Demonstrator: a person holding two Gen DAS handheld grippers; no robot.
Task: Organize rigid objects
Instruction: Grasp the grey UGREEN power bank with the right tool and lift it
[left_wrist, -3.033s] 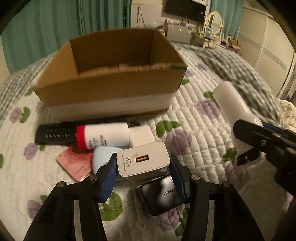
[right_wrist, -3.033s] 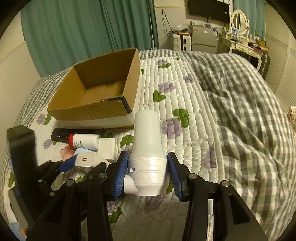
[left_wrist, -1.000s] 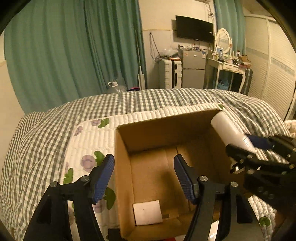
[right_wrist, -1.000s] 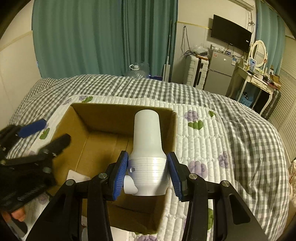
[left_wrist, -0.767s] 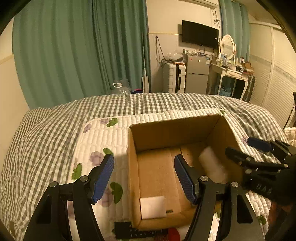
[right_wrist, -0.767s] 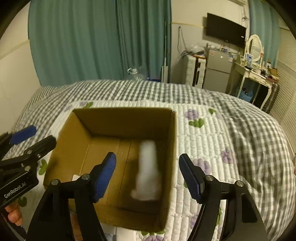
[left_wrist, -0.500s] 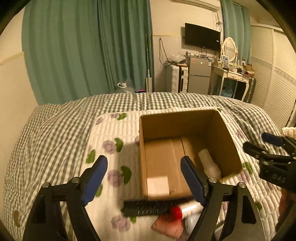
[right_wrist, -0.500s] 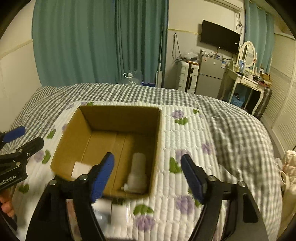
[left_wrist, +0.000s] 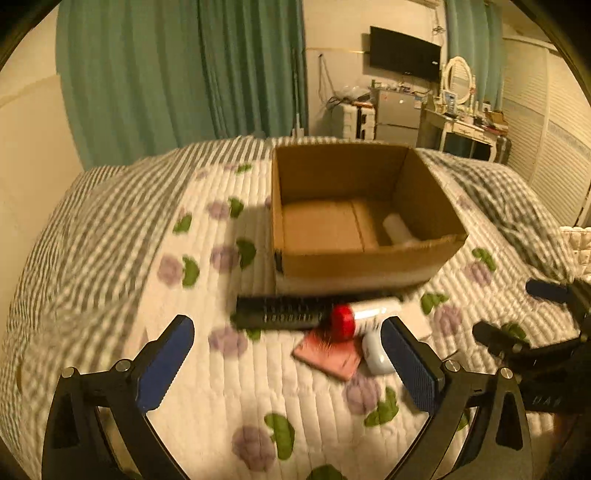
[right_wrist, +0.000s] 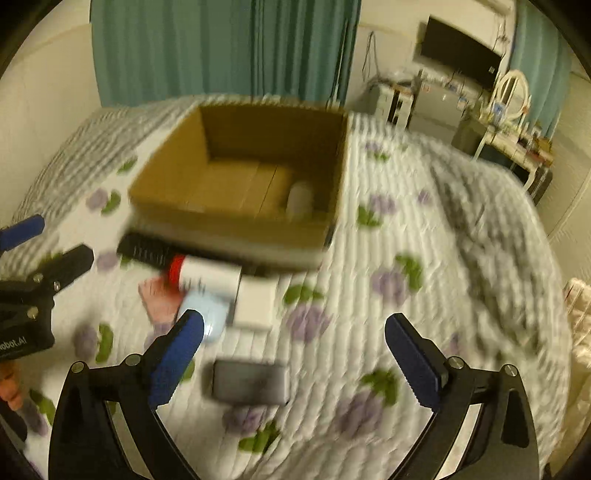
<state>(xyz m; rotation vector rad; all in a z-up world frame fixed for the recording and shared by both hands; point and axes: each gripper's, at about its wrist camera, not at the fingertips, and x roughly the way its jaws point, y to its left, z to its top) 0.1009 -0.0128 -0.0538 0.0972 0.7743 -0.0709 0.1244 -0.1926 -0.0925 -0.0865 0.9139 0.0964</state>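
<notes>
On the bed, over the white quilt with purple flowers and green leaves (left_wrist: 229, 373), I have both tools hanging with nothing in them. My left tool (left_wrist: 287, 363) has its blue-padded fingers (left_wrist: 164, 363) spread wide apart, and my right tool (right_wrist: 293, 363) is spread just as wide.

Far from both tools sits the open brown cardboard box (left_wrist: 362, 258) (right_wrist: 236, 225). Inside it, against the right wall, a white plastic bottle-shaped object (left_wrist: 397, 227) (right_wrist: 301, 199) lies on the box floor. I cannot make out anything else in the box from these views.

Along the near wall of the box lies a long black remote control (left_wrist: 280, 314) (right_wrist: 147, 251), close to the cardboard. Just near of it lies a white cylinder with a red cap (right_wrist: 207, 275) (left_wrist: 343, 323), its red end toward the left. Partly under that cylinder lies a flat pink card (left_wrist: 328, 356) (right_wrist: 159, 295), and beside the card is a pale blue rounded case (right_wrist: 207, 312) (left_wrist: 375, 354). A white square block (right_wrist: 255, 304) touches the right side of the blue case. Nearer still, between my right tool's fingers, a dark grey rectangular charger (right_wrist: 251, 382) lies flat on the quilt, apart from the cluster.

At the right, a grey checked blanket (right_wrist: 491, 236) covers the bed. Both views are blurred, the right one more.
</notes>
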